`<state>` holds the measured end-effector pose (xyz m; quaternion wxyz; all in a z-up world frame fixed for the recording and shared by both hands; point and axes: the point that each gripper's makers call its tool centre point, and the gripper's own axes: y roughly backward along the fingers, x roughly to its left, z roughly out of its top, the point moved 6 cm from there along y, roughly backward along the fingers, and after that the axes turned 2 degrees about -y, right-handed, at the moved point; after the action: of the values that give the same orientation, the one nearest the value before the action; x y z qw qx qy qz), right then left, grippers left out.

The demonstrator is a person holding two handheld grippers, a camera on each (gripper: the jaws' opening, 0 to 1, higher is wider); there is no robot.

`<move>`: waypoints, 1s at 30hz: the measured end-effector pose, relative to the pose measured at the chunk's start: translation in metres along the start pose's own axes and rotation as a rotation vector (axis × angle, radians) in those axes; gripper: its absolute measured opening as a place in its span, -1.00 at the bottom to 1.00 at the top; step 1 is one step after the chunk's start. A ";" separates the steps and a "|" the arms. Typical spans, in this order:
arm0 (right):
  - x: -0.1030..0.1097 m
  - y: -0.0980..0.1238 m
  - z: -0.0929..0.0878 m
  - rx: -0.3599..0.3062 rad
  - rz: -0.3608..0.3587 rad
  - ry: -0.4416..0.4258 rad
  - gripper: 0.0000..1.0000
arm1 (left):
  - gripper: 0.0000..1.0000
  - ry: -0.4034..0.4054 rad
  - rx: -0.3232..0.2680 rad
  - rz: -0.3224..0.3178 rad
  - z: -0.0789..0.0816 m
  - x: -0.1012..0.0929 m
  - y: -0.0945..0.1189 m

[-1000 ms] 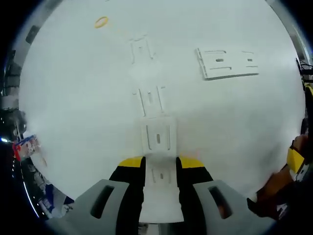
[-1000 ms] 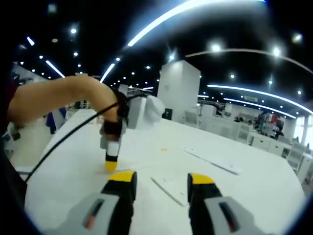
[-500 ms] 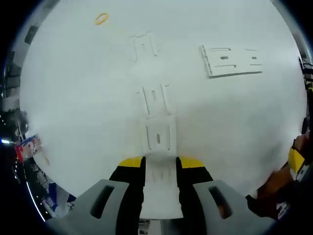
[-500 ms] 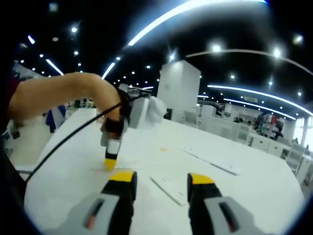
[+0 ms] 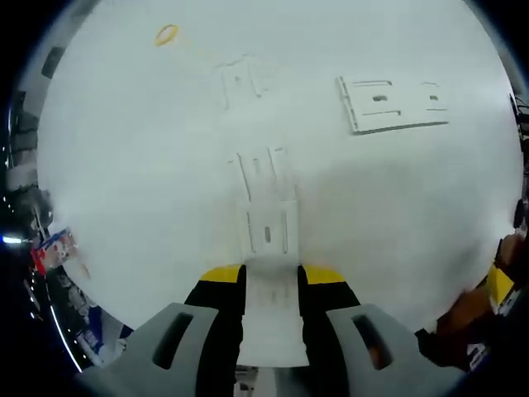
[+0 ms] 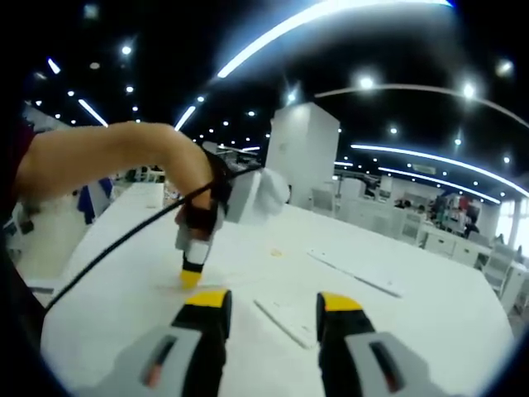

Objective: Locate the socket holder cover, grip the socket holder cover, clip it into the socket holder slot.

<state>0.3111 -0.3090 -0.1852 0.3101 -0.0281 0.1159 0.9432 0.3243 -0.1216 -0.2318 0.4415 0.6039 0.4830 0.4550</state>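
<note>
Well, in the left gripper view my left gripper point(image 5: 270, 277) sits at the bottom centre of the frame, its yellow-tipped jaws clenched on the near end of a white socket holder cover point(image 5: 269, 285) — the piece runs up between them and lies flat on the white table point(image 5: 124, 182). Just above it, mid-frame, a second white slotted strip point(image 5: 259, 169) meets its far end; I cannot tell whether the two are joined. Higher up, a faint third strip point(image 5: 238, 78) lies apart from them, and a small yellow ring point(image 5: 167, 35) rests at the upper left. At the upper right lies a wider white plate point(image 5: 393, 104) with cut-outs.

In the right gripper view my right gripper point(image 6: 273, 304) rises from the bottom edge, jaws parted and grasping nothing. A white strip point(image 6: 285, 318) lies on the table point(image 6: 455, 314) between and beyond them — not touched. At the left of that frame, a bare forearm point(image 6: 107, 161) reaches in.
</note>
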 end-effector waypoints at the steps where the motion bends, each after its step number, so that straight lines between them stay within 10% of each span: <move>1: 0.000 0.000 0.000 0.000 0.000 0.000 -0.15 | -0.49 0.000 0.001 0.000 0.000 0.000 0.000; 30: 0.000 -0.001 -0.001 0.011 -0.004 0.014 -0.15 | -0.49 0.015 0.011 -0.009 0.016 0.000 0.000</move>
<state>0.3116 -0.3089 -0.1861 0.3116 -0.0333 0.1232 0.9416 0.3397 -0.1229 -0.2353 0.4367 0.6005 0.4916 0.4549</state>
